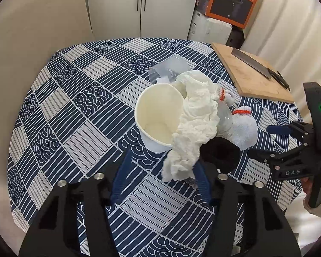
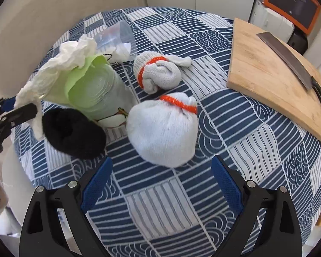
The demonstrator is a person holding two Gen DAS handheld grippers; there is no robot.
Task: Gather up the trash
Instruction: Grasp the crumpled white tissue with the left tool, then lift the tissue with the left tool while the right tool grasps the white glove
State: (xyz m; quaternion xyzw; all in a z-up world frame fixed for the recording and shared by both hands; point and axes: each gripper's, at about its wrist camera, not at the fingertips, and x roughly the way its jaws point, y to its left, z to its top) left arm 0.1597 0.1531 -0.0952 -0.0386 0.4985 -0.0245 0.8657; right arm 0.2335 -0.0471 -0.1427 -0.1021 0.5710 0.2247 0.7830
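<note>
A crumpled white tissue (image 1: 194, 126) drapes from a white paper cup (image 1: 158, 115) lying tilted on the patterned tablecloth (image 1: 79, 111). My left gripper (image 1: 162, 180) is open, its blue fingers straddling the tissue's lower end. In the right wrist view the tissue (image 2: 53, 72) hangs over the cup (image 2: 100, 92), whose green-printed side shows. A clear plastic cup (image 2: 115, 36) lies on its side behind. My right gripper (image 2: 162, 184) is open and empty, just short of a grey sock ball (image 2: 162, 128).
A second grey sock (image 2: 158, 72) with orange band and a black sock ball (image 2: 72, 132) lie beside the cup. A wooden cutting board (image 2: 267, 75) with a cleaver (image 2: 289, 57) sits at the right. Cabinets and boxes stand behind the table.
</note>
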